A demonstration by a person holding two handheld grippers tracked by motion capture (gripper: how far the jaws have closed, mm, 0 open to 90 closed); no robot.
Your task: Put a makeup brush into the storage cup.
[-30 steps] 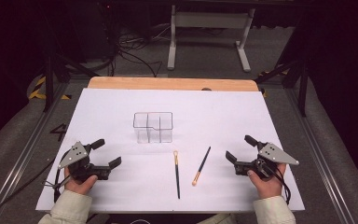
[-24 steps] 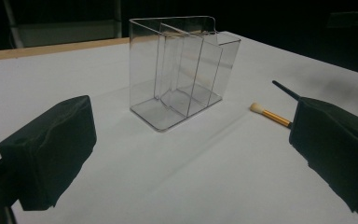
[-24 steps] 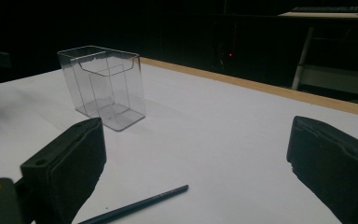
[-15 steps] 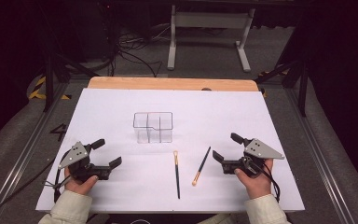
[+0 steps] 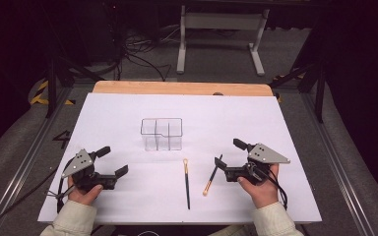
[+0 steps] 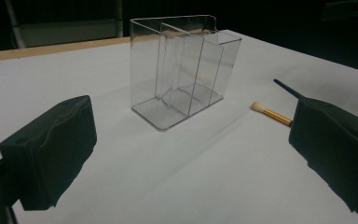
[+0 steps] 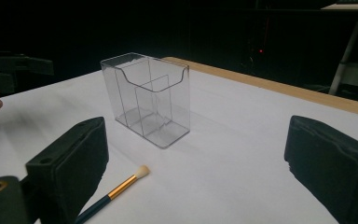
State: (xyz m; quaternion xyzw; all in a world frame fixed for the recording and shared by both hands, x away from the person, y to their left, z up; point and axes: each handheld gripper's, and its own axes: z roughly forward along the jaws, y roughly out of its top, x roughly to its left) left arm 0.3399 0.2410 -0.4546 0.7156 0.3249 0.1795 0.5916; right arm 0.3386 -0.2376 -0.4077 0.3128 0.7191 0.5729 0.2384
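Right brush: a slim make-up brush [image 5: 212,175] lies flat on the white table cover [image 5: 285,137], pale tuft toward the person, gold ferrule behind it, dark handle slanting away toward the organiser. Its far handle tip sits just beside the near jaw of the right gripper. In the right gripper view the tuft and ferrule [image 7: 131,179] show just beside the left-hand jaw, not between the pads.

Right gripper: right gripper [image 5: 230,158] held low over the cover, jaws spread wide and pointing at the brush handle; nothing between them. Grey three-cornered plate on top, cable trailing back over the hand.

Centre brush: a second brush [image 5: 186,182] lies near the first, almost straight front to back, tuft at the far end. Apart from both grippers. Its tuft and ferrule [image 6: 270,112] appear in the left gripper view.

Organiser: clear plastic organiser [image 5: 162,133] stands upright beyond the brushes, divided into compartments, all bare; one wall has a scooped cut-out [image 7: 149,105].

Left gripper: left gripper [image 5: 112,160] rests at the near left of the cover, jaws apart and empty, well away from both brushes.

Writing: no brand, label or lettering readable on brushes, organiser or grippers.

Surroundings: wooden table edge [image 5: 177,88] shows beyond the cover.
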